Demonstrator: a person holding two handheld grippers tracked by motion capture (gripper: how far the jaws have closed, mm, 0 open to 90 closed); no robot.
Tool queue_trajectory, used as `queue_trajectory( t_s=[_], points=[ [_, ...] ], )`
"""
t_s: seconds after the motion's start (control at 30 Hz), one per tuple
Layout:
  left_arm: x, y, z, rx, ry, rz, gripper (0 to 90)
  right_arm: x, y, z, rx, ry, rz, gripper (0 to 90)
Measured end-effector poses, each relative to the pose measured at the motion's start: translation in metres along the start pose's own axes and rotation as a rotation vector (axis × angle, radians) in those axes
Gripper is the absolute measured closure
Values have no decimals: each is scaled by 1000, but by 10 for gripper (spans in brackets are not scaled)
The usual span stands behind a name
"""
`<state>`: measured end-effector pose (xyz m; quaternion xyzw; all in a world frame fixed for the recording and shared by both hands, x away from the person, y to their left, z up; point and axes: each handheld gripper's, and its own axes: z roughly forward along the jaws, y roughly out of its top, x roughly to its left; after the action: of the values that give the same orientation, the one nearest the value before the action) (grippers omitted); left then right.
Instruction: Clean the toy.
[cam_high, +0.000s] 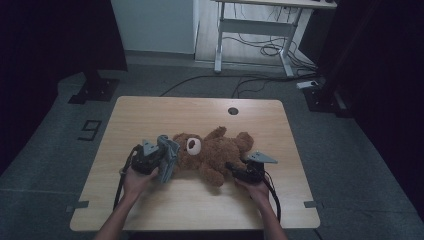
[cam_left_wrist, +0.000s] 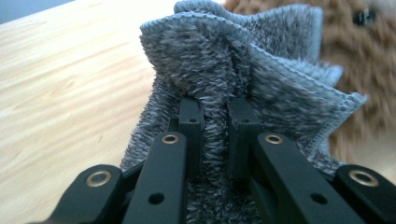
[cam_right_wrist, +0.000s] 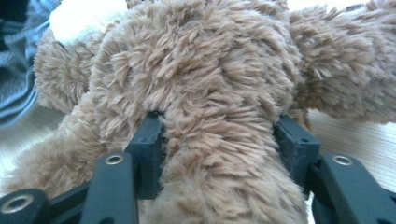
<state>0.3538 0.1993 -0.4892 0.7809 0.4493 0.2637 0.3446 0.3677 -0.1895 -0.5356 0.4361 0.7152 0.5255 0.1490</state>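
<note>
From the high view we see the brown teddy bear (cam_high: 212, 152) lying in the middle of the frame on the wooden table (cam_high: 150, 115), with its pale muzzle turned to the left. Just left of its head a grey cloth (cam_high: 169, 156) stands bunched, held by the left gripper (cam_high: 159, 161). At the lower right of the bear, the right gripper (cam_high: 231, 166) meets one of its limbs.

The left gripper view gives us what the high view is too small to tell: the jaws are pressed close together on a fold of the grey cloth (cam_left_wrist: 233, 70), pinching it, and the stitched hem fans out above them. In the upper right corner of that frame the bear's brown fur (cam_left_wrist: 364, 60) shows behind the cloth, along with a dark eye.

In the right gripper view we find the jaws standing wide, one on each side of a thick furry limb of the teddy bear (cam_right_wrist: 215, 116), pressing into the fur. A strip of the grey cloth (cam_right_wrist: 18, 70) lies at the left edge of that frame.
</note>
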Motion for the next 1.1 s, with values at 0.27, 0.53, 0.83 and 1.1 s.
queue_trajectory(
  t_s=[0.27,0.53,0.83,1.1],
  points=[
    [29,-49,-35,44,34,-31,784,-1,0,-2,-3,7,15,407],
    [49,-86,-45,114,52,-85,752,-2,-2,-2,-7,14,18,399],
    [49,-75,-41,105,13,-69,315,-2,-1,-5,-13,15,2,366],
    [49,-42,-76,-71,-39,-67,206,0,1,-9,-29,5,-22,339]
  ],
)
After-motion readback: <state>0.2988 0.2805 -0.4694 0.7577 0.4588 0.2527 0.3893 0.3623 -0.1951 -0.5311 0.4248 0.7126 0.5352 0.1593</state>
